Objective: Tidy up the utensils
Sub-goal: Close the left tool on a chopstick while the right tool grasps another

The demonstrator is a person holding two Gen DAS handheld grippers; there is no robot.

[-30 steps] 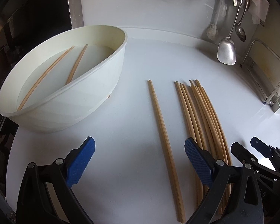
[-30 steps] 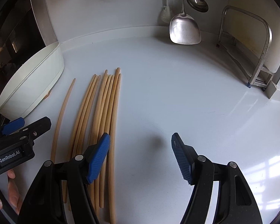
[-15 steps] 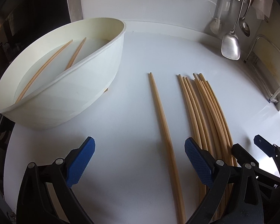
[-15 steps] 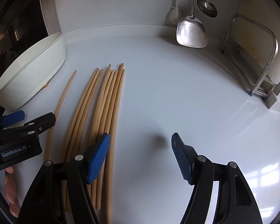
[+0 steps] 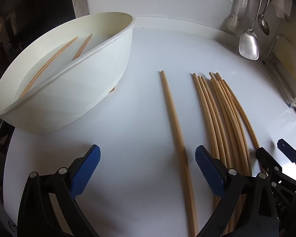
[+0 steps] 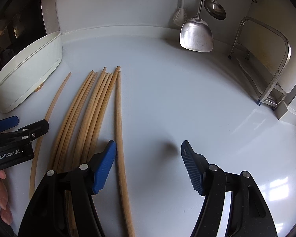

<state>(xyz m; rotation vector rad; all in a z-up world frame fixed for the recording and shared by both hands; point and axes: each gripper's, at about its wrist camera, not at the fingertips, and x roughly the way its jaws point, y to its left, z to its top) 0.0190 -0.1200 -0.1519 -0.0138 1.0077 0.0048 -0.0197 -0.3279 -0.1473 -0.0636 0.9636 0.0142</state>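
Observation:
Several wooden chopsticks point(image 5: 223, 114) lie bunched on the white counter, and they also show in the right wrist view point(image 6: 88, 110). One single chopstick point(image 5: 174, 122) lies apart to their left, between my left fingers. A white bowl point(image 5: 92, 90) at the left holds two chopsticks point(image 5: 49, 67). My left gripper point(image 5: 147, 169) is open and empty over the counter. My right gripper point(image 6: 148, 165) is open and empty, with the rightmost chopstick point(image 6: 120, 130) of the bunch just inside its left finger.
A metal spatula point(image 6: 196, 37) and a ladle point(image 6: 215, 7) hang on the back wall at the right. A metal rack point(image 6: 270, 65) stands at the far right. The bowl point(image 6: 27, 73) sits at the counter's left edge, beside a dark appliance.
Both grippers have moved forward and lower over the chopsticks. The rightmost chopstick now lies inside the right gripper's opening. Both stay open.

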